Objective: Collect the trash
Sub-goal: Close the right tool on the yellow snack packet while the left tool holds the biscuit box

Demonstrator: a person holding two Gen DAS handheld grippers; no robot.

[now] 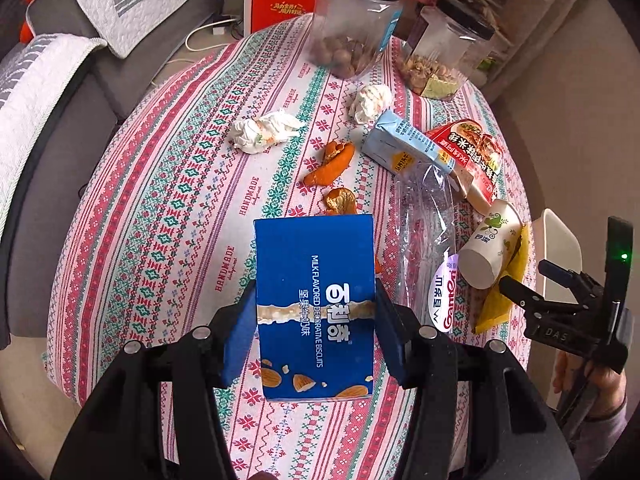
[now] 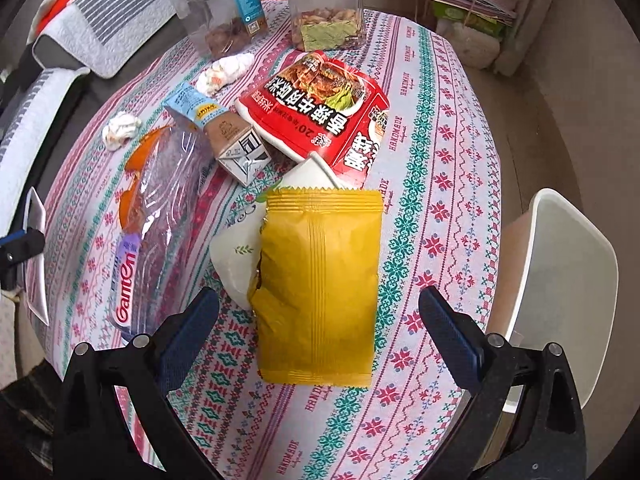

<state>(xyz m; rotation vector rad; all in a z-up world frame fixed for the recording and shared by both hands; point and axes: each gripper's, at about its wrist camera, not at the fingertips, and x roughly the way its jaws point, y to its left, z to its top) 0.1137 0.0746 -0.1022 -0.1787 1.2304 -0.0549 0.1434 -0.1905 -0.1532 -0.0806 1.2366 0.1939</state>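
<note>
Jaws of left gripper clamped across the short width of a blue biscuit box, pads flat on both side faces, box seemingly lifted clear of the bench with its long axis running toward twelve o'clock. Held that way, probably, to keep a light empty carton from twisting on the way to a bin.

Jaws of right gripper spread wide, straddling a yellow snack wrapper without touching it, one finger at eight o'clock of the wrapper and one at four. Wide stance suits a flat, slippery packet lying on the cloth.

Wrapper resting partly over a paper cup at its ten o'clock. At twelve o'clock of the wrapper, a red noodle packet; at eleven, a small milk carton; at nine, a crushed clear bottle. White bin at three o'clock, just beside the bench edge, likely placed within easy reach for drops.

Orange peel and crumpled tissues farther up, not yet collected.
</note>
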